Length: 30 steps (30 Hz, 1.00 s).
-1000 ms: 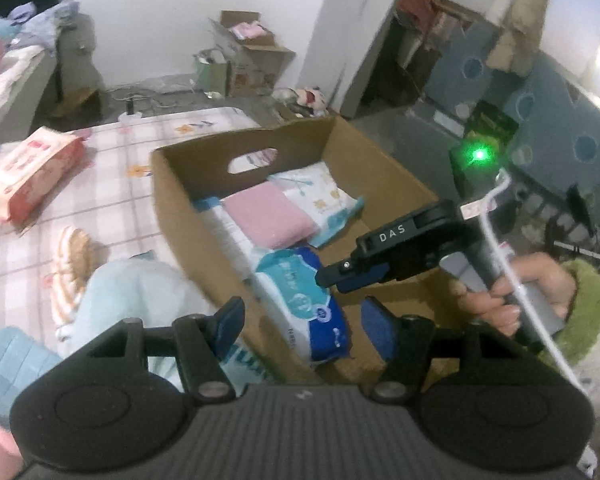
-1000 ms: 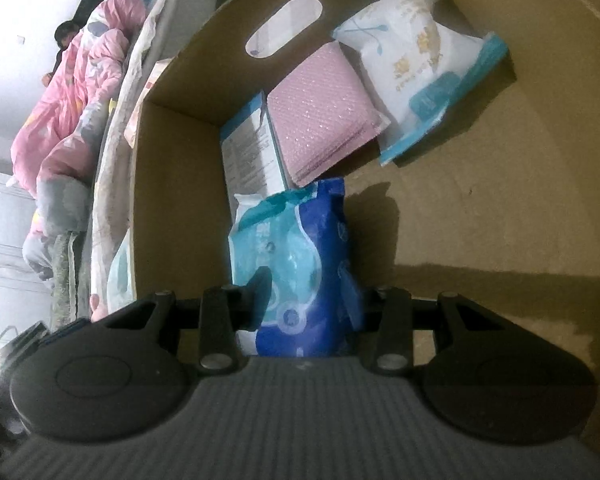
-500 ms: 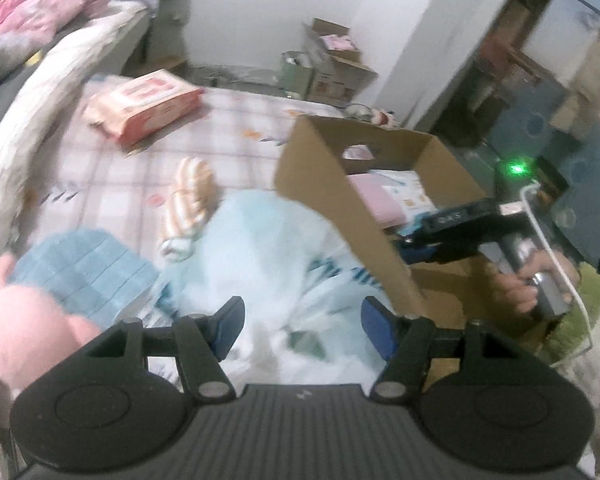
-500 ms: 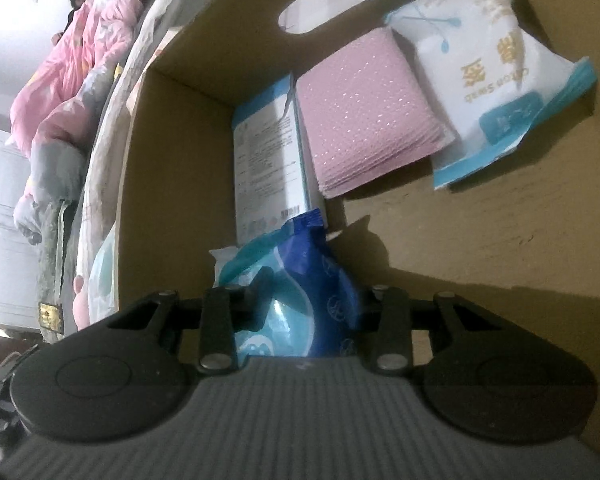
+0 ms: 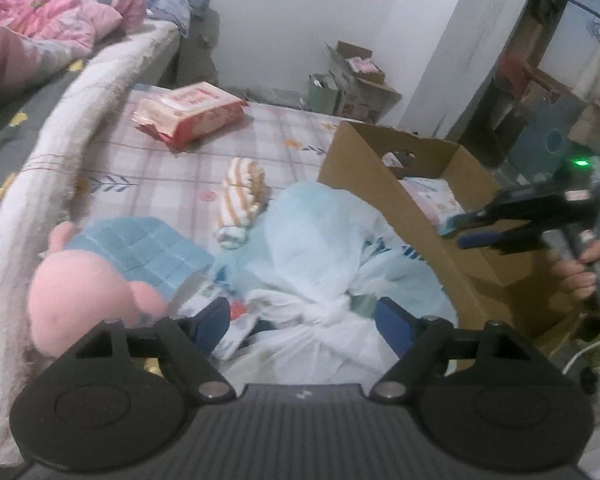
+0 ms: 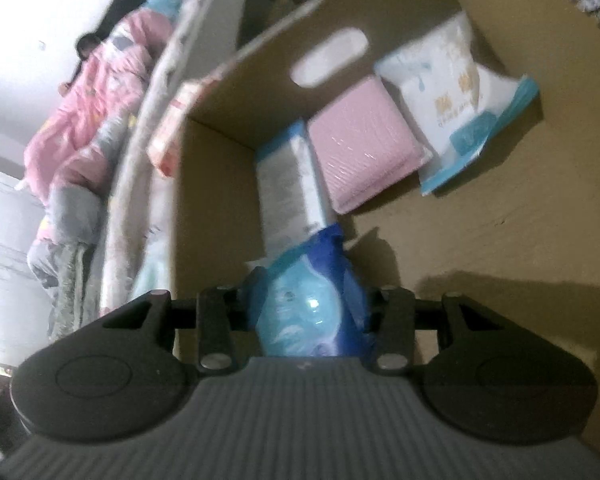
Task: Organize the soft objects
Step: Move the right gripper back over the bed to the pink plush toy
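Observation:
My left gripper (image 5: 303, 322) hangs low over a knotted white plastic bag (image 5: 320, 248) on the bed. Its jaws are opening, the bag's knot lies between the blue pads, and they do not press it. A pink plush toy (image 5: 80, 300) in a blue checked cloth lies to the left. My right gripper (image 6: 309, 300) is over the cardboard box (image 6: 480, 240), pads against a blue wipes pack (image 6: 312, 300); its jaws are opening. In the box lie a pink pack (image 6: 364, 140), a white pack (image 6: 456, 92) and a blue-edged pack (image 6: 288, 188).
A striped rolled cloth (image 5: 242, 188) and a red-pink wipes pack (image 5: 190, 114) lie on the checked sheet (image 5: 160, 168). A pink quilt (image 5: 48, 20) lies beyond a raised padded edge at left. The box (image 5: 364, 168) stands right of the bag, the right gripper (image 5: 466, 230) above it.
The left gripper swung left from the box to the white bag and plush toy, and its jaws spread wider. The right gripper rose inside the box with the blue pack between its fingers.

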Motion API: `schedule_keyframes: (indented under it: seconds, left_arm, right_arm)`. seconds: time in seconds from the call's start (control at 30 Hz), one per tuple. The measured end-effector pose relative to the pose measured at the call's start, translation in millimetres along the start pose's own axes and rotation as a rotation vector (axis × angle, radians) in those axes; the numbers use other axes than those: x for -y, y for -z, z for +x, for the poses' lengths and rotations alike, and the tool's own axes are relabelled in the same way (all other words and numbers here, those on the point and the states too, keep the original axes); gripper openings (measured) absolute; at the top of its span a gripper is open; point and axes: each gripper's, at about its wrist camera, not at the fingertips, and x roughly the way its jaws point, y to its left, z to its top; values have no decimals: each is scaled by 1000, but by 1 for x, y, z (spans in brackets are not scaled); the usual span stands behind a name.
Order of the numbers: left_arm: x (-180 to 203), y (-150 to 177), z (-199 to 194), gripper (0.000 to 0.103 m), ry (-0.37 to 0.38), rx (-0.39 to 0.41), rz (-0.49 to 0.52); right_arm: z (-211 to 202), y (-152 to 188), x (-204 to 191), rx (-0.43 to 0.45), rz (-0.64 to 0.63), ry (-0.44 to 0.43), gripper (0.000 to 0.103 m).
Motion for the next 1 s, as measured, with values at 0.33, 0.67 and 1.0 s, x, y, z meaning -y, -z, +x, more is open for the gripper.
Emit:
schedule_keyframes:
  seconds: [0.33,0.67,1.0]
  left_arm:
    - [-20,30,-35,87,-74,67,-7]
    - [-45,57,-55,87,-154,100,-37]
    - [-74,74,-63,87,-189,127,-85]
  right_arm:
    - [-48,44,-82,122,-187,-105,50]
    - [1,92,-174,6,-365,-197,51]
    - [66,127,-242,-150,-413,-264,51]
